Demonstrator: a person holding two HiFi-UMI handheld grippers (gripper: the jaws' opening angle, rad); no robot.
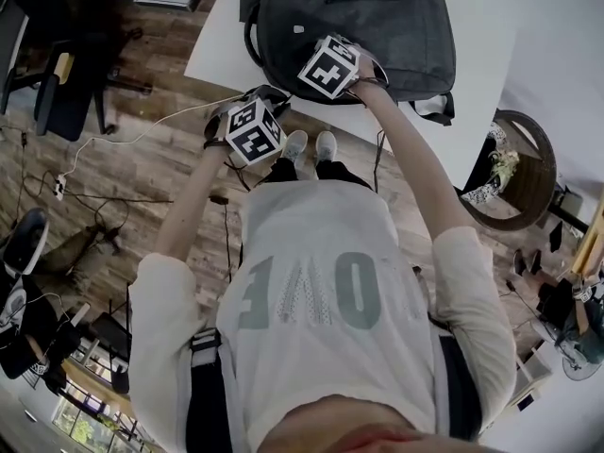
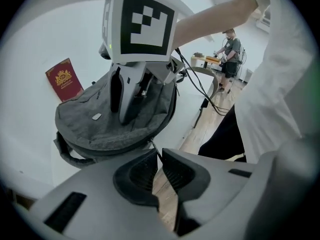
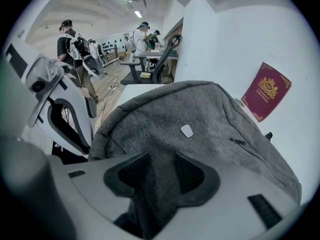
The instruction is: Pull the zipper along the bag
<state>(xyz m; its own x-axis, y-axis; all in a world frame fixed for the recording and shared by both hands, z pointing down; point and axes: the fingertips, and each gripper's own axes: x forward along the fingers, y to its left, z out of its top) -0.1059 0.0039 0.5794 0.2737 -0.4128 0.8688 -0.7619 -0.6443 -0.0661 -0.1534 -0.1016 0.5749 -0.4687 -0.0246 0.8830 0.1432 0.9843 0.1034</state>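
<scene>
Two grips, gripper views only — left claw [image 2: 160, 156]: zipper pull [image 2: 154, 148], right claw [image 3: 161, 159]: bag [image 3: 200, 114]

Lost between closed pads of left gripper [image 2: 159, 160]: tip of zipper pull [image 2: 154, 148], a thin sliver too small to detail.
Swallowed in throat of right gripper [image 3: 161, 173]: pinched fold of bag [image 3: 200, 129].
Illegible: crest on red booklet [image 3: 266, 91].
Masked in head view by marker cubes [image 1: 253, 130]: both jaw pairs.

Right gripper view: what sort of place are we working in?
Probably a shared lab or workshop: other people stand at worktables down a long room, and cables trail over the wooden floor beside the white table.
</scene>
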